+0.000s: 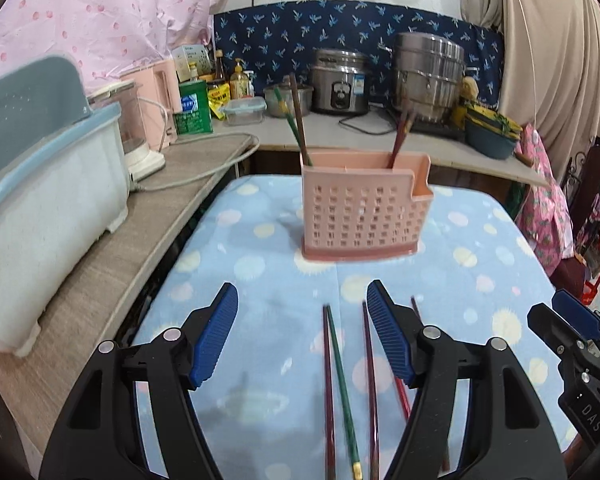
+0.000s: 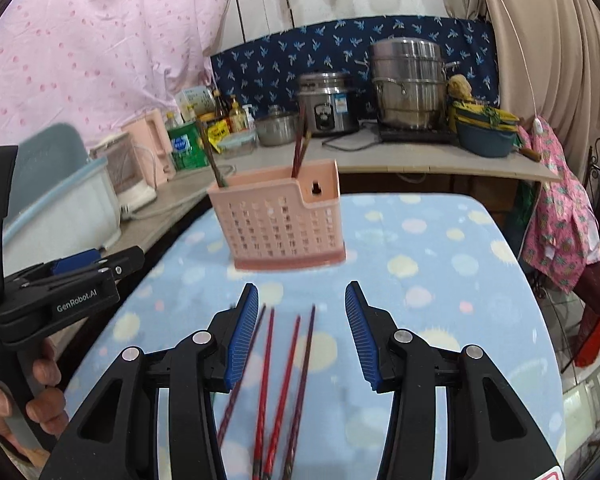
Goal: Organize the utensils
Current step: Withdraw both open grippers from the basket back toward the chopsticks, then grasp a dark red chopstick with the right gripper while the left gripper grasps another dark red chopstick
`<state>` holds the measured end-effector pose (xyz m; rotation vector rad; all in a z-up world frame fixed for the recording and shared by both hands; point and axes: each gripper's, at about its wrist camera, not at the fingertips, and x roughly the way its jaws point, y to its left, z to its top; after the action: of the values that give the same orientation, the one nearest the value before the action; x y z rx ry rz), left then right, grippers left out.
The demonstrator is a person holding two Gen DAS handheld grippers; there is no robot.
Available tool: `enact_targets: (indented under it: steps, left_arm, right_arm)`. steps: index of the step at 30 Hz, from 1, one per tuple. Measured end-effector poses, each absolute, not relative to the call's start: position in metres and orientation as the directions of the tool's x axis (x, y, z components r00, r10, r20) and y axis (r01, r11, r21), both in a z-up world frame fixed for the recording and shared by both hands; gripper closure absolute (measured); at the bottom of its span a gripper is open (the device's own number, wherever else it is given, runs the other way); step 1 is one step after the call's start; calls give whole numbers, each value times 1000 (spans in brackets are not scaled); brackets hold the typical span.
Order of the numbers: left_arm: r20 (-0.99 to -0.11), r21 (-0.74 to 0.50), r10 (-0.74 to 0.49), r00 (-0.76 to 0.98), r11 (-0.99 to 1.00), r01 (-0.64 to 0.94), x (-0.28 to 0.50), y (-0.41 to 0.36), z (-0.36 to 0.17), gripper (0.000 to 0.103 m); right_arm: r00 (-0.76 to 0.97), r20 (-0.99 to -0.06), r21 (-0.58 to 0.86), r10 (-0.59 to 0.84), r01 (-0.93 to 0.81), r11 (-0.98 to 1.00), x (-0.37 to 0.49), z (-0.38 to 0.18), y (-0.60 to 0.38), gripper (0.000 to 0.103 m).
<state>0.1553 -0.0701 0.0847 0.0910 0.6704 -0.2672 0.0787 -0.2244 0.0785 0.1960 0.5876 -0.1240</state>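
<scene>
- Blue dotted cloth (image 1: pixel 228 264) fills mid-frame, pink utensil holder (image 1: pixel 360 216) upright at centre.
- Left gripper (image 1: pixel 302 300) gapes, empty, over loose chopsticks (image 1: pixel 342 380).
- Right gripper (image 2: pixel 302 300) likewise parted, gripping nothing.

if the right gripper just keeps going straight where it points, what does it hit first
Most likely the loose chopsticks lying on the cloth between its open jaws: the right gripper tilts downward, so it should reach them before the pink holder beyond. Depth is hard to judge.

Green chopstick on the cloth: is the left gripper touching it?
Apart. The left wrist view shows the green chopstick lying between the left gripper's open pads, cloth visible either side.
</scene>
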Motion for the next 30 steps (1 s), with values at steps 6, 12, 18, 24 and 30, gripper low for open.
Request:
enact_targets:
  steps: [6, 12, 18, 24, 30]
  left_arm:
    - [-678, -17, -211, 705, 962, 272, 131, -62, 48, 39]
    - [-733, -26, -195, 652, 966, 259, 114, -54, 13, 39]
    - [-758, -28, -182, 627, 969, 247, 103, -47, -5, 39]
    - [-779, -25, -178, 601, 967, 254, 95, -46, -19, 39]
    - [-799, -28, -177, 575, 965, 259, 91, -46, -32, 39]
  right_arm:
    - [781, -619, 102, -82, 184, 978, 52, 40, -209, 59]
    - [735, -674, 101, -74, 191, 976, 37, 2, -199, 59]
    - [703, -708, 107, -67, 200, 974, 35, -21, -194, 59]
    - [679, -732, 108, -62, 205, 973, 38, -34, -189, 62]
    - [643, -764, 95, -60, 205, 974, 43, -48, -185, 78]
